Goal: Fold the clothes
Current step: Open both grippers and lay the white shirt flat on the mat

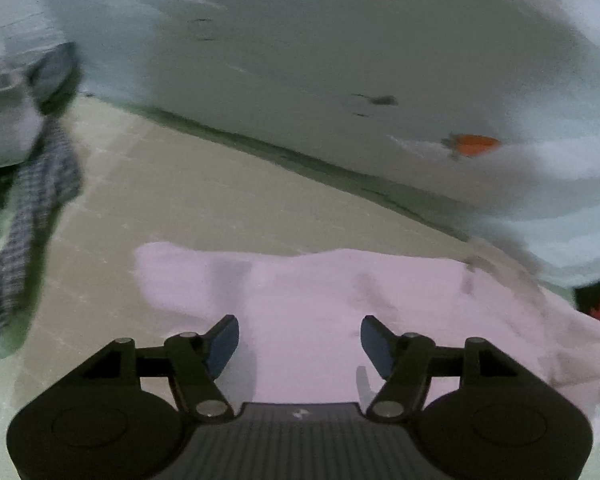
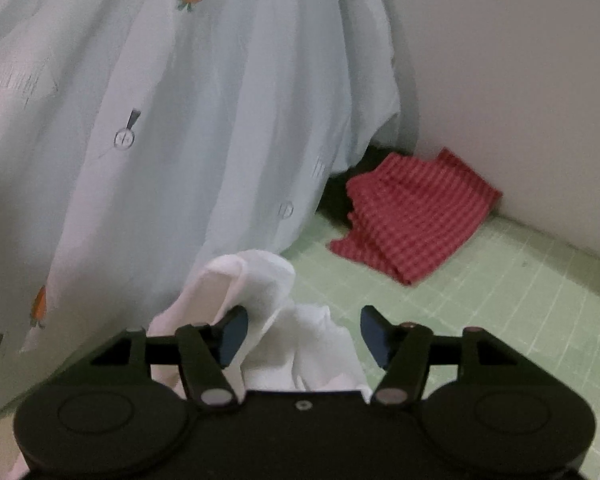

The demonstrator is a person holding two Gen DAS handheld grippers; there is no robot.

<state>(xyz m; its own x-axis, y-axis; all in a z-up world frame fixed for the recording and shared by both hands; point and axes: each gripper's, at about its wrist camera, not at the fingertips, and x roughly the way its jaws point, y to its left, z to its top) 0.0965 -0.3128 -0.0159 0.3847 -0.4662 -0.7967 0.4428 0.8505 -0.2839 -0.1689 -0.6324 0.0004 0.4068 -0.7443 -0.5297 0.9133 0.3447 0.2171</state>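
A white garment (image 1: pixel 340 292) lies flat on the green gridded mat (image 1: pixel 188 200) in the left wrist view. My left gripper (image 1: pixel 300 346) is open just above its near part, holding nothing. In the right wrist view a bunched end of the white garment (image 2: pixel 268 280) rises between the jaws of my right gripper (image 2: pixel 304 334), which is open; the cloth rests against the left finger (image 2: pixel 234 334) but is not pinched.
A pale blue sheet with carrot prints (image 2: pixel 160 120) hangs across the back, also in the left wrist view (image 1: pixel 340 60). A folded red checked cloth (image 2: pixel 416 212) lies by the wall (image 2: pixel 520 80). A blue checked garment (image 1: pixel 28 216) and grey clothes (image 1: pixel 8 120) lie at left.
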